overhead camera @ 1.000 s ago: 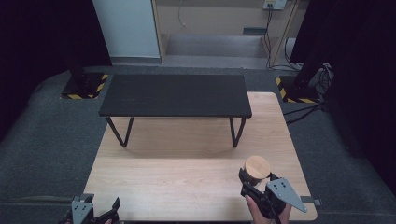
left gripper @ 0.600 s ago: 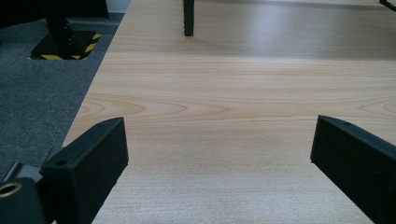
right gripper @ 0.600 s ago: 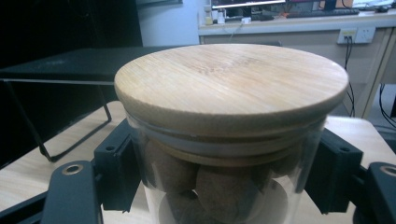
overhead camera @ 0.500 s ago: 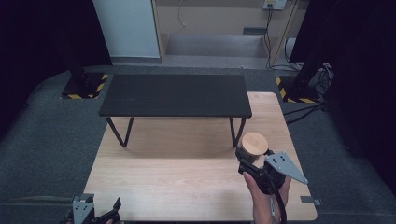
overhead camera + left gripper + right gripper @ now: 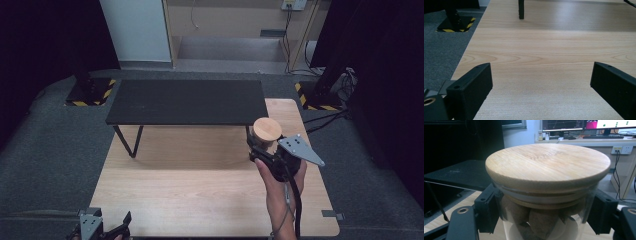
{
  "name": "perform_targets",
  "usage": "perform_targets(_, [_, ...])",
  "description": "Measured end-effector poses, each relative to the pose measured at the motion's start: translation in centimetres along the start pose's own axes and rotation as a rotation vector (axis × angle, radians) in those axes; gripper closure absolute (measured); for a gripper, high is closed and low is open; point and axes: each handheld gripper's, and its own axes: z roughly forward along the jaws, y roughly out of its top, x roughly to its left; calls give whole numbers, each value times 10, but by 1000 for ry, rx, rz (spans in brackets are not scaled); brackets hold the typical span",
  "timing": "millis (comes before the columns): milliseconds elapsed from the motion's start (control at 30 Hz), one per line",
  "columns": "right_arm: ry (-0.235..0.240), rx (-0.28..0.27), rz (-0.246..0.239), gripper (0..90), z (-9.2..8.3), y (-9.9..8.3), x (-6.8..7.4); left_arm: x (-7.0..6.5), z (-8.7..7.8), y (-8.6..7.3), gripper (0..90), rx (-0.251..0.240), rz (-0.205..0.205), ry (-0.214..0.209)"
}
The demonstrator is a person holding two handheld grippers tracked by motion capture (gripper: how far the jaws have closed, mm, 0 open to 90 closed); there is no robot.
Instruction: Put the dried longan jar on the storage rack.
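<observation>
Two grippers were in our hands over the light wooden table (image 5: 200, 185). Our right gripper (image 5: 260, 150) was clamped on a glass jar (image 5: 266, 134); in the right gripper view its black jaws pressed the glass on both sides just under the round wooden lid (image 5: 548, 163), which sat closed on top, and brown rounded pieces (image 5: 541, 218) showed through the wall between the jaws. From above, the jar stood at the tip of that gripper, with our right hand (image 5: 277, 192) behind it and the grey three-cornered plate (image 5: 300, 149) just to its right. Ahead of the jar and to its left stood a low black bench (image 5: 186, 101), its near right corner close to the lid. We could not tell whether the jar rested on the table or hung above it. Our left gripper (image 5: 107, 231) was well apart from the jar, at the table's near left edge, its jaws spread wide over bare wood with nothing between them.
</observation>
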Motion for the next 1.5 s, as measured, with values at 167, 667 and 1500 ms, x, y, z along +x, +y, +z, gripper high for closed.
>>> perform_targets(167, [5, 0, -13, 257, 14, 12, 1, 1, 0, 0, 29, -1, -2, 1])
perform_targets(667, [-11, 26, -40, 258, 64, 34, -2, 3, 3, 0, 29, 1, -5, -2])
perform_targets(1500, [-47, 79, -24, 258, 136, 38, -13, 6, 8, 0, 29, 8, -12, 1])
